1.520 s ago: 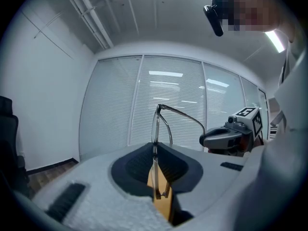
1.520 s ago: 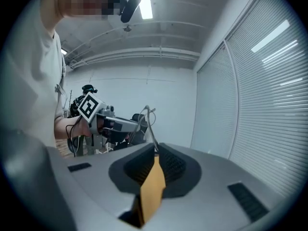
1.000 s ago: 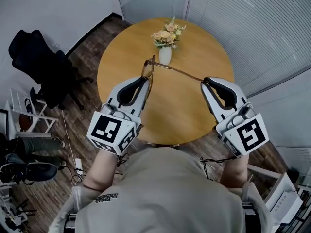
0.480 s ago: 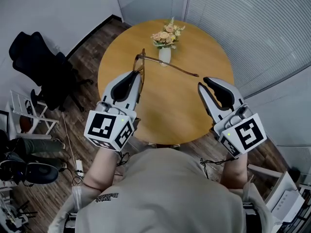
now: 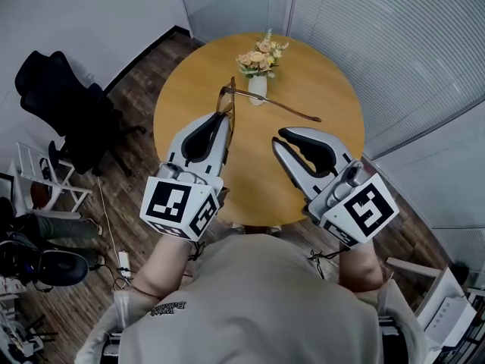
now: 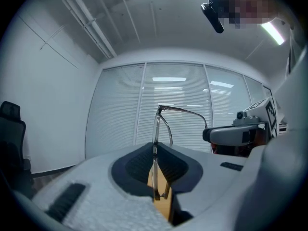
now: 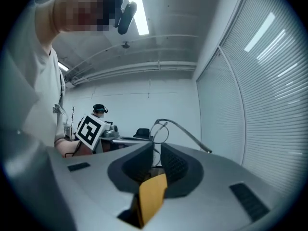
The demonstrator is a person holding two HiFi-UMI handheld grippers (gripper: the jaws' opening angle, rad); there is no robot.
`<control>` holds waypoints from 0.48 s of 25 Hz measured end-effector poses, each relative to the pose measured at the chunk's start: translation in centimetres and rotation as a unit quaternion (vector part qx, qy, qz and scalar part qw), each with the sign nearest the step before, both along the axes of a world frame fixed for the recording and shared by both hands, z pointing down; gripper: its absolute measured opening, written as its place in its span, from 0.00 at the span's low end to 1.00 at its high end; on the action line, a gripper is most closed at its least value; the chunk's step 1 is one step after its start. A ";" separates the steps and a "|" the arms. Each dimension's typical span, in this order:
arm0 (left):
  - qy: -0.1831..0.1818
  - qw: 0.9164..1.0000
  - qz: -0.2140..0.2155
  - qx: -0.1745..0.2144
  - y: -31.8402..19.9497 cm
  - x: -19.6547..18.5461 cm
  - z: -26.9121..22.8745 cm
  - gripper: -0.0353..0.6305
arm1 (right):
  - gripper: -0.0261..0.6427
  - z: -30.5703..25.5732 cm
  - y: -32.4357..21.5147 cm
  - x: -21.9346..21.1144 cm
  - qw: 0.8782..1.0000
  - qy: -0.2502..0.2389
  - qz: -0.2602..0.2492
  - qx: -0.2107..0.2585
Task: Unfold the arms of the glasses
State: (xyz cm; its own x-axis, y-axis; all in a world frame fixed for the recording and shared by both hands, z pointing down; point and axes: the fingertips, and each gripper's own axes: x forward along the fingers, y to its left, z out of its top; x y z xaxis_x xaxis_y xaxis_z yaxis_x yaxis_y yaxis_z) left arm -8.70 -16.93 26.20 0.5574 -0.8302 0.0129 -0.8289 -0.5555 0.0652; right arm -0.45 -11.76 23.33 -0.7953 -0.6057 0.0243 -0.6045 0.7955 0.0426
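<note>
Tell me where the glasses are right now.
In the head view the glasses are held over the table's left half, clamped by the frame in the left gripper, one arm reaching right in front of the flower vase.

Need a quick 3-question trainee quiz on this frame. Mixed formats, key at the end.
1. True or false: the right gripper has nothing between its jaws.
2. Multiple choice: what grips the glasses?
A) the left gripper
B) the right gripper
C) both grippers
D) neither gripper
3. Fill in: in the head view, the unfolded arm of the glasses sticks out toward the picture's ___ side.

Key: 1 true (the glasses show beyond its jaws, not between them); 2 A (its jaws are closed on the frame); 3 right.
</note>
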 end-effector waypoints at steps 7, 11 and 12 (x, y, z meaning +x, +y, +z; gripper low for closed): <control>0.009 1.000 0.022 0.002 1.2 1.8 -0.2 0.11 | 0.12 -0.5 -1.6 -1.8 0.995 -0.085 -0.008 -0.044; 0.006 0.999 0.032 0.000 2.0 2.7 -0.1 0.11 | 0.12 -1.3 -2.3 -2.6 0.990 -0.128 -0.007 -0.058; 0.006 0.999 0.031 -0.001 2.1 2.7 0.0 0.11 | 0.12 -1.4 -2.4 -2.7 0.990 -0.131 -0.006 -0.059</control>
State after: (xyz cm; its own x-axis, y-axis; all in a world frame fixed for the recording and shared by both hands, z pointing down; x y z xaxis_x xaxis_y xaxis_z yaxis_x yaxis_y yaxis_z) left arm -5.99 -14.86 26.17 0.6083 -0.7937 0.0068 -0.7917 -0.6061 0.0765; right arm -3.19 -14.13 21.97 -0.7913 -0.6007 -0.1140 -0.5722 0.7932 -0.2083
